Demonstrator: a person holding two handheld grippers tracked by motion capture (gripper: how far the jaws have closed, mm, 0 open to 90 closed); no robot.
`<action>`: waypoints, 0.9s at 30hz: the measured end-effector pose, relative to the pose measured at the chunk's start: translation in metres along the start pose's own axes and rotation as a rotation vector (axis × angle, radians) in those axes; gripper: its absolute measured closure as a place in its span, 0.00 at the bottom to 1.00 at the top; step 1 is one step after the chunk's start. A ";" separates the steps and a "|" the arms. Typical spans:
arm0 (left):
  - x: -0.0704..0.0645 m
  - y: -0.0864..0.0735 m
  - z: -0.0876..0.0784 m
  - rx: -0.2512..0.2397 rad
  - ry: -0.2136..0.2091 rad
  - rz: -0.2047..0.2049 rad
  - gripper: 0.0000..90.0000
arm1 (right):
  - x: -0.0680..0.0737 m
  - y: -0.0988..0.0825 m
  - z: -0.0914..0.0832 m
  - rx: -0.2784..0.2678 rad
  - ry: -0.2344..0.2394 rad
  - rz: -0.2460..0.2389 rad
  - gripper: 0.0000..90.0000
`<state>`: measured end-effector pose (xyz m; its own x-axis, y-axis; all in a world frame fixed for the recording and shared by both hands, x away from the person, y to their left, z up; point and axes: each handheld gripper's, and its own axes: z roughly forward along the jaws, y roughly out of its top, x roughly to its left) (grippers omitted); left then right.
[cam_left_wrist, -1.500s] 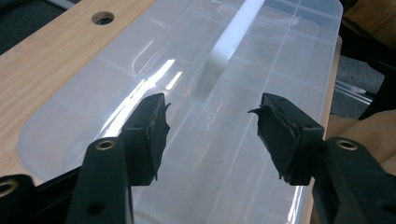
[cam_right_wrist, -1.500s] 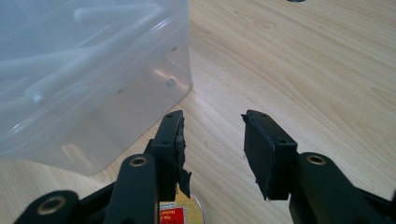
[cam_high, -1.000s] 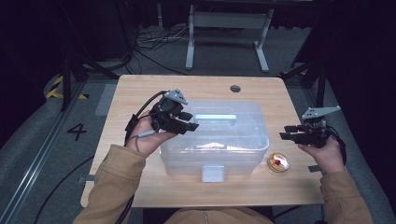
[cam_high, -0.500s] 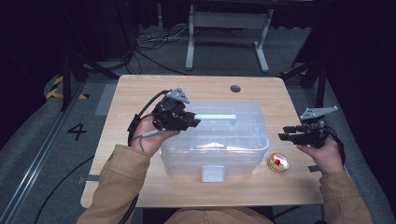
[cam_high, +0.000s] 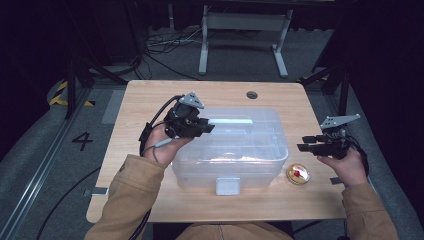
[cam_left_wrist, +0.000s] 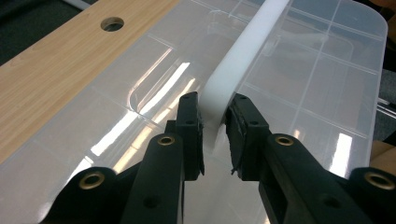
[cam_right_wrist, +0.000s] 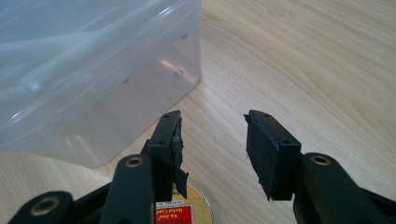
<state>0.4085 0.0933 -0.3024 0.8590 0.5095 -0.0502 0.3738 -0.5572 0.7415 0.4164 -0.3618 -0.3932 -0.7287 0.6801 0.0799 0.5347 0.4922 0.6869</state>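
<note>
Left gripper (cam_left_wrist: 214, 135): its two black jaws close in on the near end of the white handle (cam_left_wrist: 243, 56), one jaw on each side; a thin gap shows by the left jaw, so I cannot tell whether the pinch is firm. In the high view the left gripper (cam_high: 202, 127) sits left of centre, over the left end of the lid.

White handle: a long bar running along the middle of the lid, from frame centre toward the upper right in the left gripper view.

Clear plastic box (cam_high: 235, 150): stands at the centre of the worktop (cam_high: 145, 105) in the high view, lid on, a pale latch on its near wall.

Right gripper (cam_right_wrist: 212, 140): jaws spread wide, holding nothing, hovering above the wood at the right of the box; in the high view the right gripper (cam_high: 312, 145) is at the right edge of the worktop, well apart from the handle.

Round tin (cam_right_wrist: 187, 207): gold with a red label, at the bottom edge of the right gripper view, just under the left jaw; in the high view it lies just beside the box's near right corner.

Progress, as a judgement: the reach to the handle looks done; lifting or opening is still to come, since the box rests flat and closed.

Hard to make out: the contents of the box are blurred behind the cloudy plastic; the tin's label is too small to read and partly cut off.
</note>
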 end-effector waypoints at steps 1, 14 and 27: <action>0.000 0.001 0.000 -0.003 0.003 0.001 0.84 | 0.000 0.000 0.000 0.000 0.001 -0.001 0.62; 0.013 0.018 -0.007 -0.007 0.003 -0.036 0.84 | 0.002 0.001 -0.005 -0.029 0.025 -0.012 0.65; 0.026 0.035 -0.010 0.009 0.008 -0.048 0.83 | 0.011 0.000 -0.009 -0.097 0.112 -0.094 0.91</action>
<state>0.4405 0.0938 -0.2709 0.8372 0.5411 -0.0797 0.4175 -0.5381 0.7322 0.4044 -0.3595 -0.3856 -0.8196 0.5661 0.0881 0.4218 0.4923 0.7614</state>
